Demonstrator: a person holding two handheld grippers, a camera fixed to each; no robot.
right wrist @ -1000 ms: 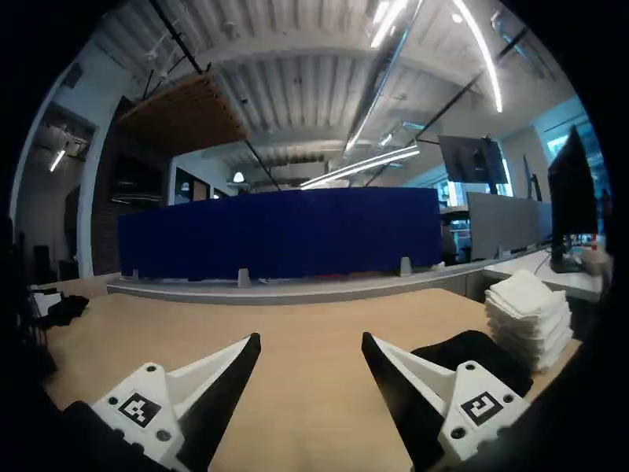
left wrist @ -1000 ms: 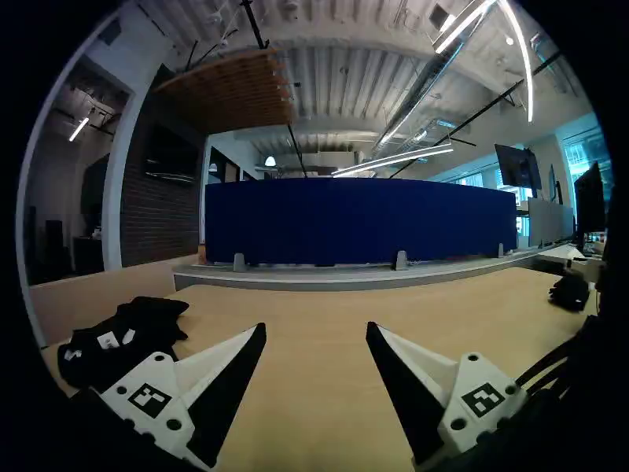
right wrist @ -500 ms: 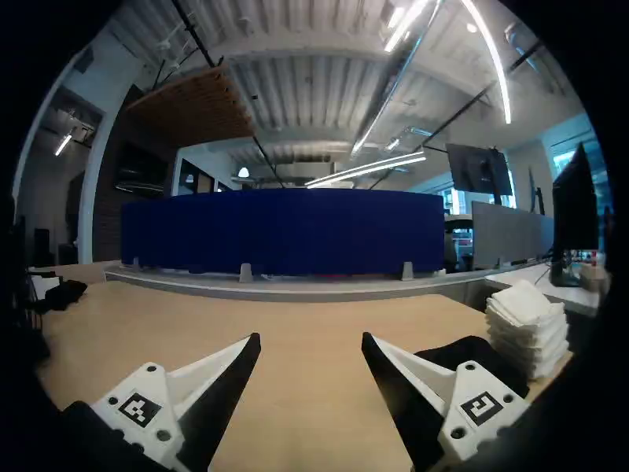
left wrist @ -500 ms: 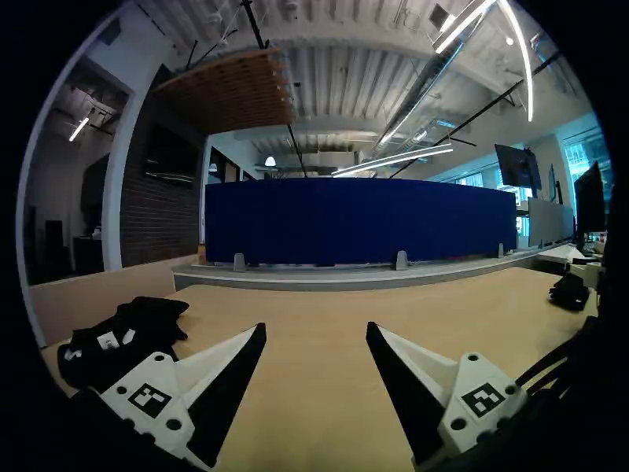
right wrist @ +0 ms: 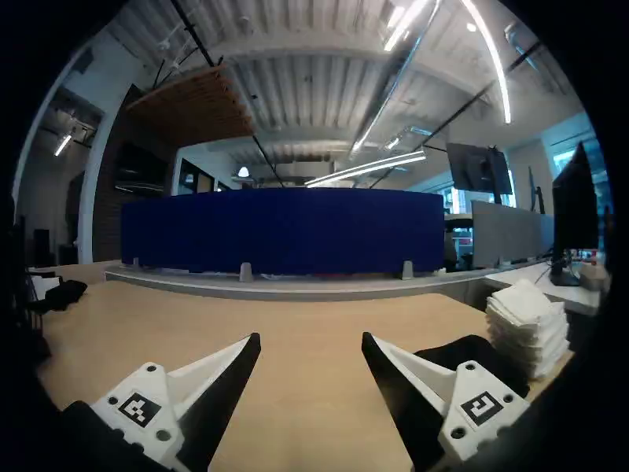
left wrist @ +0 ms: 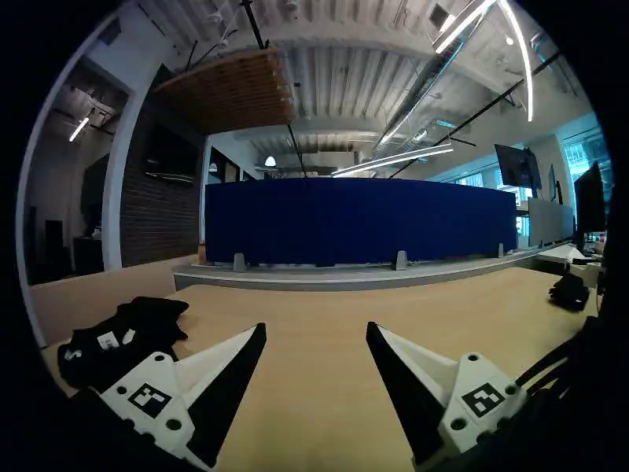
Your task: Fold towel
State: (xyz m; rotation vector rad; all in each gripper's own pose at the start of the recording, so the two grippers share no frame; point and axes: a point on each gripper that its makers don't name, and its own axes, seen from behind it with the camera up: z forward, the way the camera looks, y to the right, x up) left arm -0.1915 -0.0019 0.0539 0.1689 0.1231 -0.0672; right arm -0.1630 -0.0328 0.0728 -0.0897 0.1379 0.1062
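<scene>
A stack of folded white towels (right wrist: 528,324) stands at the right edge of the wooden table (right wrist: 314,338) in the right gripper view. A black cloth (right wrist: 472,355) lies beside the stack, partly behind my right gripper's right finger. My right gripper (right wrist: 310,346) hangs open just above the table with nothing between its fingers. In the left gripper view my left gripper (left wrist: 314,334) is open too, over bare wood (left wrist: 314,315). A crumpled black cloth with white tags (left wrist: 122,337) lies to its left. A small black bundle (left wrist: 569,290) sits far right.
A blue partition (left wrist: 354,220) on a grey base (left wrist: 330,275) runs along the table's far edge. Monitors (right wrist: 574,220) stand on a desk to the right. Black cables (left wrist: 558,358) cross the left gripper view's lower right. A dark bundle (right wrist: 59,296) lies at the right gripper view's left edge.
The right gripper view has tilted and shifted slightly since a second ago, so the towel stack sits a little lower and further right. The left gripper has stayed still.
</scene>
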